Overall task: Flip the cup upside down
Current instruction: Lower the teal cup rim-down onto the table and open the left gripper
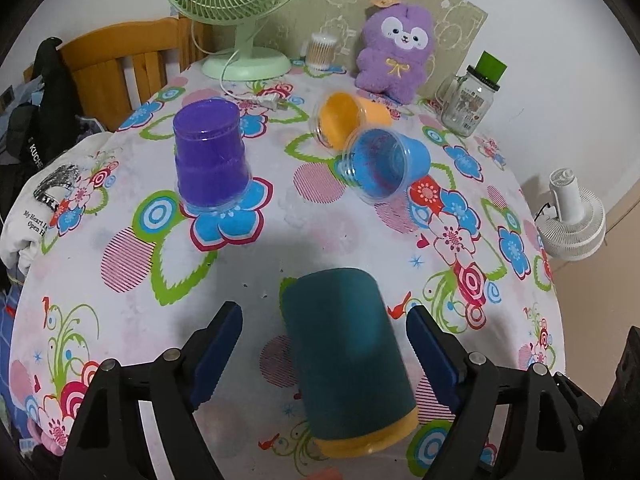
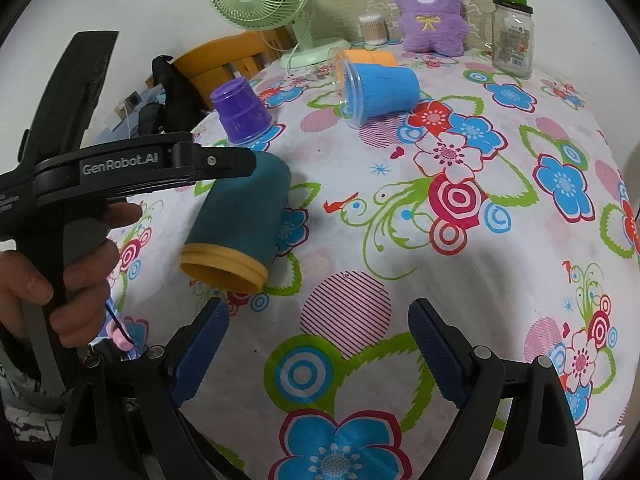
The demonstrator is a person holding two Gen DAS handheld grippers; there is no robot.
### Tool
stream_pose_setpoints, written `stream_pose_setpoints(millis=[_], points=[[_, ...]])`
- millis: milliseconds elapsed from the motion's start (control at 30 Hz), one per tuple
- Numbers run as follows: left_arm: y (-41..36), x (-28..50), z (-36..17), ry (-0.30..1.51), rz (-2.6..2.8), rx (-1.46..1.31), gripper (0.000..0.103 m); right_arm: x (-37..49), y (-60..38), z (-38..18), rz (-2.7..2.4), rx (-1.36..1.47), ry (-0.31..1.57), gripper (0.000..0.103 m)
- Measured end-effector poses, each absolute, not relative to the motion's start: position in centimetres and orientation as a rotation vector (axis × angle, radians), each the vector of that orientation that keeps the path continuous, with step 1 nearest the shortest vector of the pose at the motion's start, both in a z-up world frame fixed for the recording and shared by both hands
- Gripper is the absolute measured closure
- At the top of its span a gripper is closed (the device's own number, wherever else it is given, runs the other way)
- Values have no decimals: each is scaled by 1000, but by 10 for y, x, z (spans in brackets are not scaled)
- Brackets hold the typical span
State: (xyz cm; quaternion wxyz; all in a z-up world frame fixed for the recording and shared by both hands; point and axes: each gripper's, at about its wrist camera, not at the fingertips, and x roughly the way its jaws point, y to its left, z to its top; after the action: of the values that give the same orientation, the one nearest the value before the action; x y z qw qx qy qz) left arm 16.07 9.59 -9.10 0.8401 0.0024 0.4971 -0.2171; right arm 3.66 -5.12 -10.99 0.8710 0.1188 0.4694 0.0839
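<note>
A dark teal cup [image 1: 346,354] with a yellow rim lies on its side on the flowered tablecloth, rim toward me; it also shows in the right wrist view [image 2: 240,216]. My left gripper [image 1: 324,334] is open, its fingers on either side of the cup without touching it. A purple cup [image 1: 211,158] stands upside down at the left. A blue cup [image 1: 382,164] and an orange cup [image 1: 348,118] lie on their sides further back. My right gripper [image 2: 318,330] is open and empty over the cloth to the right of the teal cup.
A green fan [image 1: 240,4], a purple plush toy [image 1: 396,48], a glass jar [image 1: 472,96] and a cotton swab tub [image 1: 320,51] stand at the table's back. A wooden chair [image 1: 120,68] is at the left, a white fan [image 1: 572,220] beyond the right edge.
</note>
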Motion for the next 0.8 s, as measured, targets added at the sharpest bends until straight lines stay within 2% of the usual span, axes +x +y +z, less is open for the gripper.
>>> stream_pose_setpoints(millis=[133,400,700,800], points=[[93,165,-97,1072,-450,19,13,38,-48,-108,186,236,981,10],[88,174,-109,1109,-437,22,13,40,-43,-109,185,209,989,10],[82,177,-114,1138,-485,21,31,43,-45,-108,176,217,990,10],[81,175,-113,1132,-487,34,31,43,-46,-108,174,218,989,10]])
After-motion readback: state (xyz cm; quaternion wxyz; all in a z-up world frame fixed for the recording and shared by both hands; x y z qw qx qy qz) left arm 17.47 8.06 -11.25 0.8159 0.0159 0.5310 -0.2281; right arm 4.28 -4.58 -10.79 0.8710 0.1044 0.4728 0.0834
